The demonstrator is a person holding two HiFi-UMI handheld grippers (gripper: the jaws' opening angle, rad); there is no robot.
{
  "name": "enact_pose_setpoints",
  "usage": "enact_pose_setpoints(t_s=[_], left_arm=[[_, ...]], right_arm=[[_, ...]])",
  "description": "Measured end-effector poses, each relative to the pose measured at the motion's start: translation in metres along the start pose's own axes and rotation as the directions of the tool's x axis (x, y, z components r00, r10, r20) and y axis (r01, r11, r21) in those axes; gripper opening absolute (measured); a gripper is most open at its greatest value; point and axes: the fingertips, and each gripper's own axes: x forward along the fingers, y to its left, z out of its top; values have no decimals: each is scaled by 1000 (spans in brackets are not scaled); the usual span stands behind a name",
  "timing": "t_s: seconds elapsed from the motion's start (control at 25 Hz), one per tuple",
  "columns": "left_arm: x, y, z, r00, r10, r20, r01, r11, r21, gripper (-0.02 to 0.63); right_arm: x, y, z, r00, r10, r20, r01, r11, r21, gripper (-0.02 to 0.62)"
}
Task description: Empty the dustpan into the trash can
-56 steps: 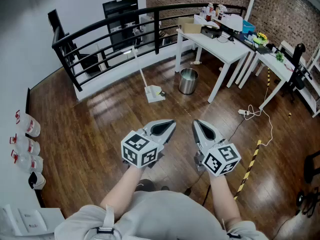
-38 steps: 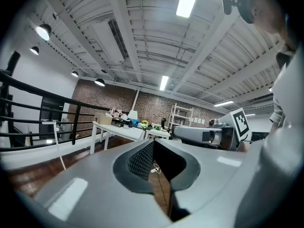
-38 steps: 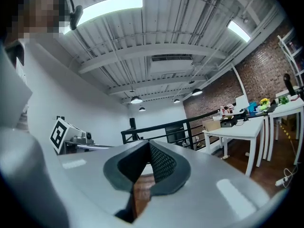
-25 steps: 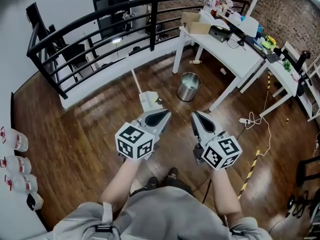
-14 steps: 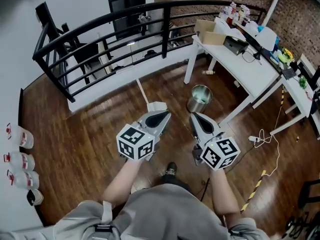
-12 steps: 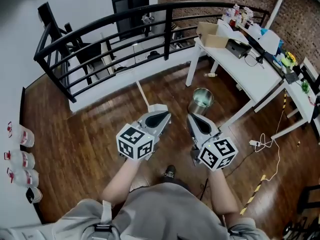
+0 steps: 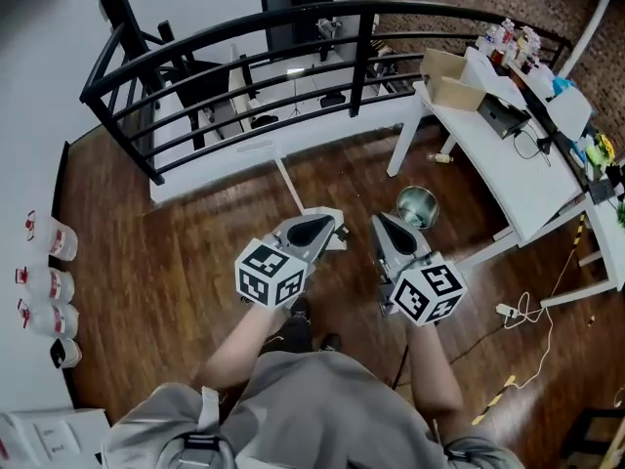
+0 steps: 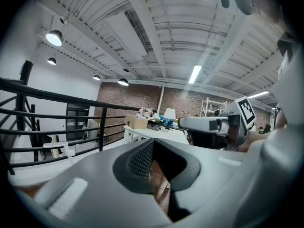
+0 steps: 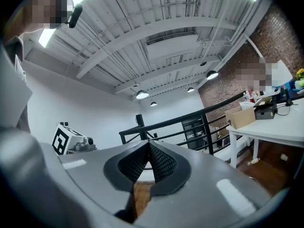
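In the head view a white dustpan (image 7: 335, 239) with a long white handle (image 7: 289, 184) stands on the wooden floor. It lies just past my left gripper (image 7: 326, 225), which hides part of it. A round metal trash can (image 7: 417, 206) stands to its right, just beyond my right gripper (image 7: 378, 222). Both grippers are held side by side at waist height, pointing forward, jaws shut with nothing between them. The left gripper view shows its closed jaws, with the right gripper (image 8: 213, 126) beside them. The right gripper view likewise shows closed, empty jaws, with the left gripper's marker cube (image 9: 63, 138) off to one side.
A black railing (image 7: 244, 42) curves across the back. White desks (image 7: 513, 179) with a cardboard box (image 7: 451, 79) and clutter stand at right, over the trash can. Plastic bottles (image 7: 44, 286) line the left wall. A cable and plug (image 7: 513, 310) lie on the floor at right.
The person has walked forward: dustpan and trash can now sit much closer to the grippers. Both grippers stay shut, empty and side by side.
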Motion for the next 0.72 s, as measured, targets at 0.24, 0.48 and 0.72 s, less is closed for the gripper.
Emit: enact_pose_setpoints(t_s=[0.24,0.48,0.72], left_arm=[[38,77,-1,998,47,40,-48,999,12,5],[72,154,-11,994,108,26,-108,994,-24,5],[83,246,-52,954,294,-62,-296,954,-39,5]], right_arm=[[62,-39,-3,999,-9,-54,8,1000,-15,-2],[133,-63,-3,994,2,-107,-6,999,-38,-2],[183,-76,-11,989,19,-150,-23,999,-23,-2]])
